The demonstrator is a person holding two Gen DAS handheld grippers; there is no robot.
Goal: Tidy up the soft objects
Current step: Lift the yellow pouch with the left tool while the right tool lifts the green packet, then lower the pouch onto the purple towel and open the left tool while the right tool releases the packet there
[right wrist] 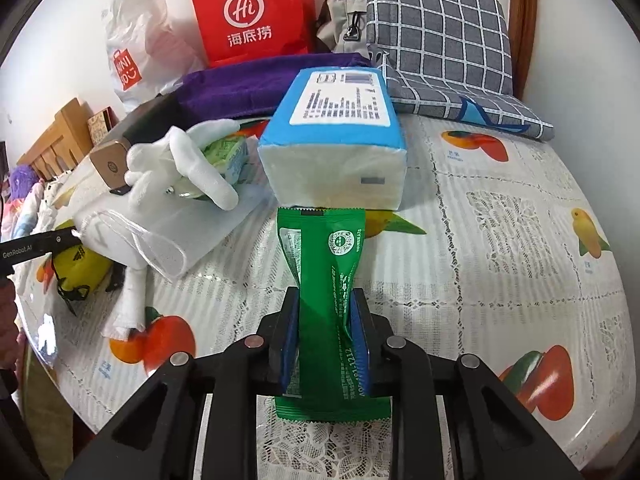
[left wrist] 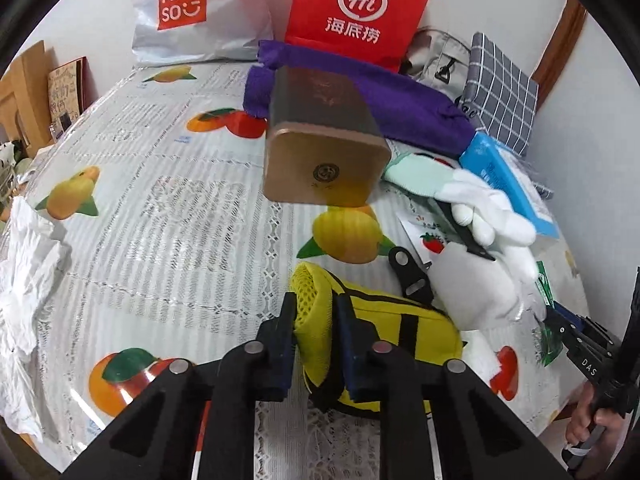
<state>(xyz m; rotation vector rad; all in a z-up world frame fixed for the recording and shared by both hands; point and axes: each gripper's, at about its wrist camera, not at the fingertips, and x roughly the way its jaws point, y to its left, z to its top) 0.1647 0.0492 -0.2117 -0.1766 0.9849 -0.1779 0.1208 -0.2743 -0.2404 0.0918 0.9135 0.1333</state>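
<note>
My left gripper [left wrist: 314,316] is shut on a yellow mesh pouch [left wrist: 384,328] with black straps, low over the fruit-print tablecloth [left wrist: 160,208]. My right gripper [right wrist: 326,312] is shut on a green foil packet [right wrist: 326,280], held just in front of a blue tissue pack [right wrist: 332,140]. White gloves [right wrist: 188,168] lie on a white pouch [right wrist: 160,232] to the left. A purple towel [left wrist: 380,92] lies at the back. The yellow pouch also shows in the right wrist view [right wrist: 80,268].
A brown box [left wrist: 324,148] lies on its side mid-table. A red bag [left wrist: 360,8], a Miniso bag [left wrist: 192,12], a grey bag [right wrist: 344,16] and a checked cushion [right wrist: 440,40] line the wall. Crumpled white paper [left wrist: 28,280] lies at the left edge.
</note>
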